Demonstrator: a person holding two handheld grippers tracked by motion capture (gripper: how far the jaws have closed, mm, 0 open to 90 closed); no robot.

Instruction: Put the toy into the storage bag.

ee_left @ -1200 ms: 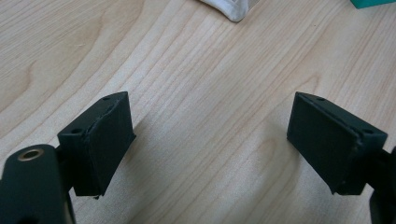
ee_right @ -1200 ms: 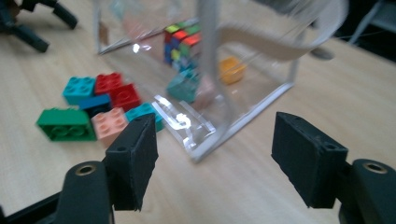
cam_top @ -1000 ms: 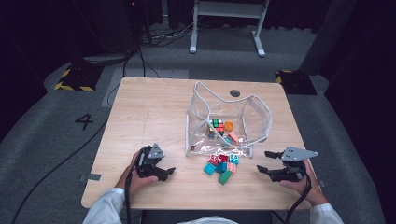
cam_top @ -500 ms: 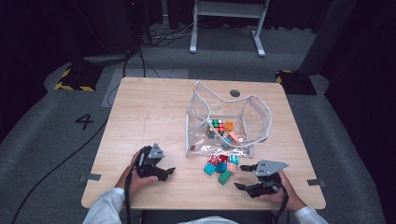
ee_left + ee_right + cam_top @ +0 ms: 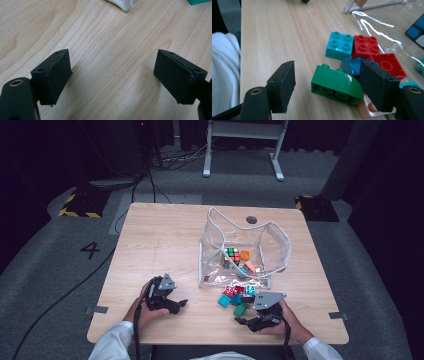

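A small heap of toy bricks [image 5: 237, 296] lies on the wooden table [image 5: 165, 240], just in front of a clear plastic bag [image 5: 270, 242]. My right gripper [image 5: 243, 312] is open at the near side of the heap. In the right gripper view, a green sloped brick [image 5: 334, 86] lies between the spread jaws of the right gripper [image 5: 327, 65], untouched. Behind it are a teal brick [image 5: 339, 45], two red bricks [image 5: 364, 46], a blue piece [image 5: 352, 66] and a pink piece [image 5: 368, 108]. My left gripper [image 5: 180, 304] rests open on bare wood, its jaws [image 5: 112, 57] holding nothing.
The bag holds a Rubik's cube [image 5: 231, 254], an orange block [image 5: 245, 255] and several more pieces. A round hole [image 5: 251, 220] sits in the table behind the bag. The bag's white corner [image 5: 122, 5] lies just ahead of the left gripper.
My right gripper has moved left from the table's right edge to the brick heap, its jaws now around the green brick. The left gripper has stayed put.
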